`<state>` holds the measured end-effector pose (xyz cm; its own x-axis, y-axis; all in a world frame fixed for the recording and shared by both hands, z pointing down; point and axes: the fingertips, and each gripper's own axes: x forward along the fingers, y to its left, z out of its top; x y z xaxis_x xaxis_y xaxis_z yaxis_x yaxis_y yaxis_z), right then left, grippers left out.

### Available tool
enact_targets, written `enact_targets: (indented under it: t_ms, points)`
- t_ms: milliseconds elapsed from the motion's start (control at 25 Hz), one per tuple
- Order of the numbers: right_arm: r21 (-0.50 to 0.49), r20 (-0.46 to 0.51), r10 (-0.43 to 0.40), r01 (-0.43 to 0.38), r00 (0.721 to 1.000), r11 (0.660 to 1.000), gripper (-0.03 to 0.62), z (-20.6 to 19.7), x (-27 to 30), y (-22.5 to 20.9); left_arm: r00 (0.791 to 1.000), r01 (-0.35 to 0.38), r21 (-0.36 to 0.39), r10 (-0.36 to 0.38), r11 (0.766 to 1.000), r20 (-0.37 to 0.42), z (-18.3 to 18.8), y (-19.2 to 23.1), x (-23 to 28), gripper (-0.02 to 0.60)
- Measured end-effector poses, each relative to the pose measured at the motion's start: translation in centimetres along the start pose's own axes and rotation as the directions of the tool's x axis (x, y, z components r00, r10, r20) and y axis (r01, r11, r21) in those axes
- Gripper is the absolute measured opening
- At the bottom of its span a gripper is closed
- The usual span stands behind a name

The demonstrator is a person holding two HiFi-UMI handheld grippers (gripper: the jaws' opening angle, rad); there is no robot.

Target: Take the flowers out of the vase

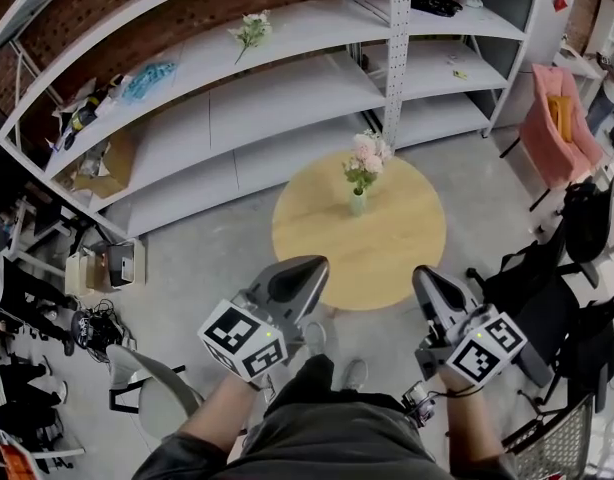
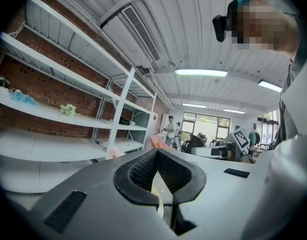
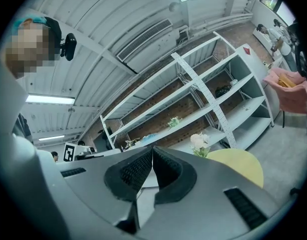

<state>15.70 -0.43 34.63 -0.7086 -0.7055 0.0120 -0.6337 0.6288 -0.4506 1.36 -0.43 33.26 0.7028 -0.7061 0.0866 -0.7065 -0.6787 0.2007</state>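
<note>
Both grippers are held level out in front, short of the round light-wood table [image 1: 387,263].

Left gripper [image 1: 309,267]: the jaws stand together in its own view, ribbed black pads [image 2: 143,171] meeting at the tip, with nothing between them.

Right gripper [image 1: 428,274]: the same, jaws closed on nothing and pads [image 3: 136,170] meeting at the front.

The bunch of pink and white flowers [image 1: 367,158] stands upright in the small pale green vase [image 1: 358,204], untouched. The vase sits on the far half of the table, near its middle line and well apart from both grippers. In the right gripper view I see the blooms just right of the jaw tips, above the table's edge [image 3: 241,166].

Behind the table runs the white metal shelving [image 1: 287,108] against a brick wall. A second loose sprig of pale flowers [image 1: 251,30] lies on an upper shelf.

A pink armchair [image 1: 559,128] is far right.
</note>
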Motion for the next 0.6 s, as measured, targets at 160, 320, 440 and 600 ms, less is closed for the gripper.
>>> enact_targets:
  t_ms: [160, 320, 440, 600]
  points:
    - [0.000, -0.015, -0.022, 0.022, 1.000, 1.000, 0.014, 0.0, 1.8, -1.3, 1.000, 0.011, -0.018, -0.012, 1.000, -0.004, -0.1, 2.1, 1.3, 0.008]
    - [0.004, -0.029, -0.047, 0.047, 0.998, 0.999, 0.014, -0.3, 4.5, -2.9, 1.000, 0.027, -0.030, -0.027, 0.999, -0.014, -0.3, 4.9, 2.8, 0.008]
    - [0.006, -0.045, -0.064, 0.064, 0.997, 0.998, 0.014, -0.6, 7.0, -4.0, 0.999, 0.042, -0.045, -0.043, 0.998, -0.025, -0.5, 7.2, 3.9, 0.008]
    - [0.005, -0.065, -0.087, 0.087, 0.994, 0.996, 0.014, -1.2, 10.6, -5.7, 0.997, 0.059, -0.067, -0.062, 0.996, -0.043, -1.2, 10.6, 5.5, 0.008]
